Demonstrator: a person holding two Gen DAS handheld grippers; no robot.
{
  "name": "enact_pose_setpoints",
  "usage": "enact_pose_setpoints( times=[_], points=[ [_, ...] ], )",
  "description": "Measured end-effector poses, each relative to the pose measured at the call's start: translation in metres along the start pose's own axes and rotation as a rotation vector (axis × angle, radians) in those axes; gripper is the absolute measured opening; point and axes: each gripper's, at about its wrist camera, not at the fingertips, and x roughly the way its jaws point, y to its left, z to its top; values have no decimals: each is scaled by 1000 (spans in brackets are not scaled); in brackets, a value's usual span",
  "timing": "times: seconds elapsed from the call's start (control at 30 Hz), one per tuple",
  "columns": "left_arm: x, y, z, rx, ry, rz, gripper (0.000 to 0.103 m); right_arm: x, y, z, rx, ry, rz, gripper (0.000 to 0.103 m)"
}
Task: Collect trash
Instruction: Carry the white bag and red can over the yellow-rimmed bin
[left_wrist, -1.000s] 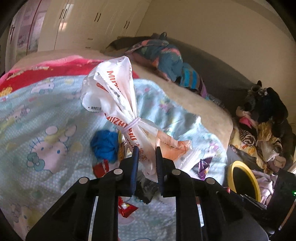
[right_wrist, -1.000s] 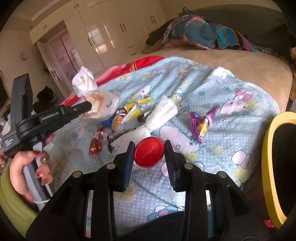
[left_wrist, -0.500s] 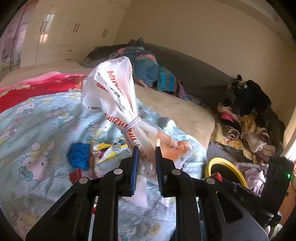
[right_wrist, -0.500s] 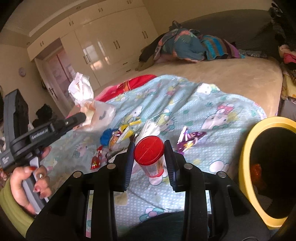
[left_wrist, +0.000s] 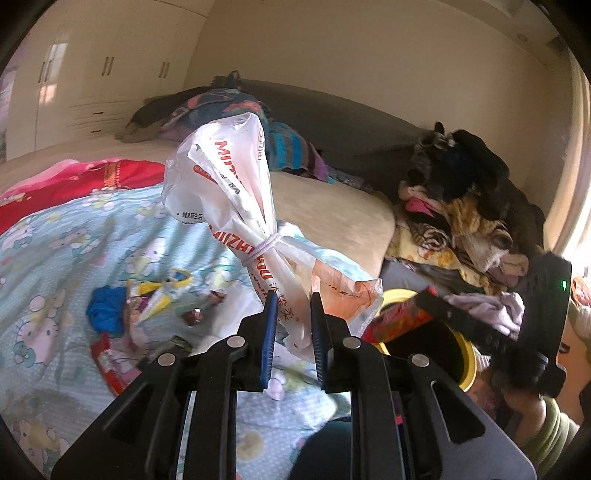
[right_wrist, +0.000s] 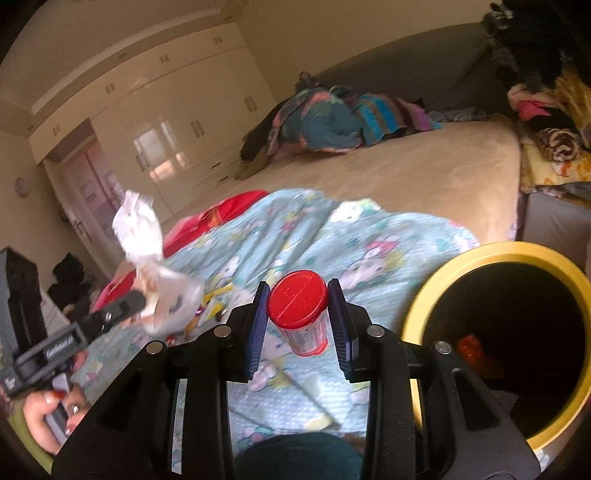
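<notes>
Left claw: I am holding the left gripper (left_wrist: 291, 325) nearly closed, its pads pinching the lower end of the tied plastic bag (left_wrist: 236, 206), which is standing up out of the jaws, bound round the middle by a white elastic.
Right claw: I am keeping the right gripper (right_wrist: 298, 321) part-closed on the red-capped cup (right_wrist: 301, 314), clamped on both sides just under its cap, clear body hanging below.
What is changing: compared with a second ago, both views are swinging away from the blanket (left_wrist: 74, 240) and toward the bin (right_wrist: 491, 258); it was only a sliver at the right view's edge then, and now its yellow rim and dark mouth are filling the right side. In the left view the rim (left_wrist: 467, 365) is now showing beside the right gripper, where before only a small arc was visible.
Grips: both are looking the same as before, so nothing is slipping.
Meaning for the task: I am judging this as the carry step, two pieces of trash travelling together toward the bin, neither over its mouth yet.
Bin contents: something orange (right_wrist: 476, 350) is already lying inside.
Left on the bed: loose wrappers (left_wrist: 162, 295) and a blue scrap (left_wrist: 105, 306) are still lying on the blanket, so more trips are waiting.
Risk: the bag is light and may cling to the pads on release.
</notes>
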Motion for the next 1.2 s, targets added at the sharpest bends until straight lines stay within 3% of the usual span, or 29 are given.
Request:
enact_pose_setpoints(
  times=[0.47, 1.2],
  points=[
    [12, -51, -12, 92, 39, -91, 17, -39, -56, 16, 111, -120, -124, 25],
    [44, -116, -43, 232, 143, -212, 17, -57, -124, 13, 254, -164, -256, 25]
  ],
)
